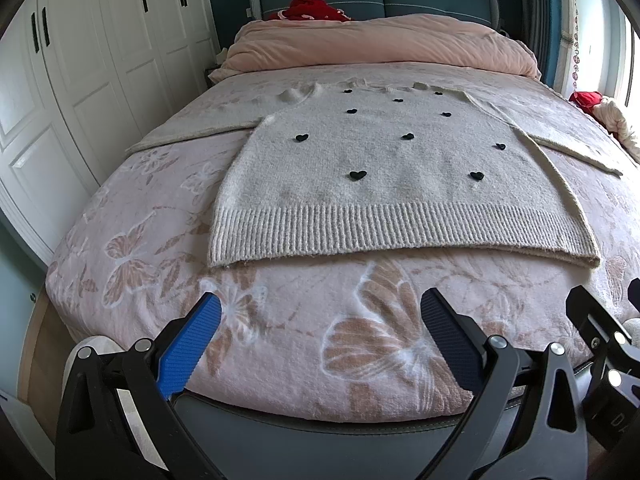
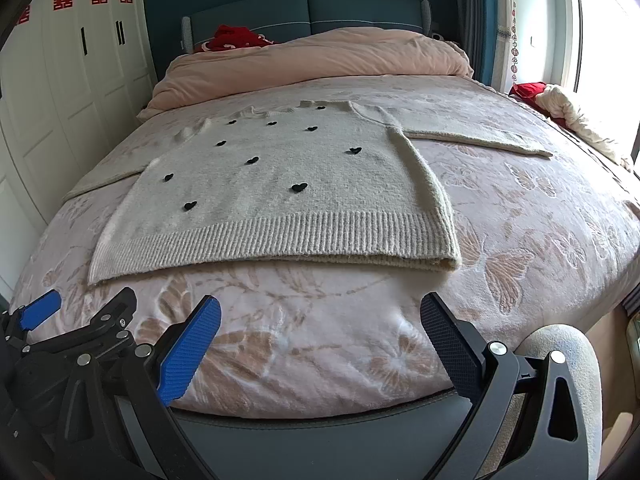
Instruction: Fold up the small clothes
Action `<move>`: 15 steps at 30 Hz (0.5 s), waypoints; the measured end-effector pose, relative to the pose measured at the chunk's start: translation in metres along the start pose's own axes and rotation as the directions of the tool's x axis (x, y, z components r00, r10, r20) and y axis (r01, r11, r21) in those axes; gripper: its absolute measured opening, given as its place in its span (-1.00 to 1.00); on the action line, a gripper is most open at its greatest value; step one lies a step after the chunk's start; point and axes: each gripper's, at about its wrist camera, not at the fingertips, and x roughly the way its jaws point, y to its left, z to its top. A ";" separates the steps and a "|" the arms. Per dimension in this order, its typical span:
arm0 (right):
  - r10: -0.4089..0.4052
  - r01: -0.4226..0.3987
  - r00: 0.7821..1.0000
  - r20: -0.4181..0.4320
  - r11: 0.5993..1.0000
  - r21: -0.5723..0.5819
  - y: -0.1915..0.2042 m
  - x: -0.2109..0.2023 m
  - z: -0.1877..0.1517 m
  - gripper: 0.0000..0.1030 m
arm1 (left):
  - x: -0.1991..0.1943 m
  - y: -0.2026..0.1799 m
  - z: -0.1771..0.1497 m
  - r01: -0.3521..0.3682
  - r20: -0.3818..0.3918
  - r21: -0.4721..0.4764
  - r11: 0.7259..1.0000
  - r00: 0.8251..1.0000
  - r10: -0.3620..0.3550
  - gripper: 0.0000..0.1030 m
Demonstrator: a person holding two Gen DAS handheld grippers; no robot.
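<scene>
Jaws on both the left gripper (image 1: 320, 320) and right gripper (image 2: 320, 320) stand wide apart, empty, above the bed's (image 1: 280, 320) near edge. Just beyond, a cream sweater (image 1: 384, 176) with black hearts lies flat, sleeves outspread.

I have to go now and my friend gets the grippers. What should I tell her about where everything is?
Left gripper: open, holding nothing, hovering over the foot of the bed.
Right gripper: open, holding nothing, beside the left one.
Sweater: cream knit with small black hearts, lying flat and face up on the butterfly blanket, ribbed hem nearest the grippers, both sleeves spread out to the sides.
Done: sweater laid out flat.
Left: every fold. Probably bring the sleeves in first, then fold the body.
</scene>
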 end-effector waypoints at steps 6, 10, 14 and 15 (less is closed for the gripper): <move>0.002 -0.002 1.000 -0.001 1.000 -0.002 0.000 0.000 0.000 0.90 | 0.001 0.001 0.000 -0.003 0.008 0.011 1.000 1.000 0.003 0.90; 0.003 -0.003 1.000 -0.004 1.000 -0.001 0.002 0.001 0.001 0.90 | 0.000 0.000 0.000 -0.007 0.009 0.013 1.000 1.000 0.007 0.90; 0.003 -0.003 1.000 -0.010 1.000 0.005 0.002 0.003 0.001 0.90 | 0.001 -0.001 0.000 -0.010 0.009 0.015 1.000 1.000 0.010 0.90; 0.004 -0.004 1.000 -0.012 1.000 0.004 0.002 0.004 0.001 0.90 | 0.001 0.000 0.000 -0.010 0.009 0.017 1.000 1.000 0.010 0.90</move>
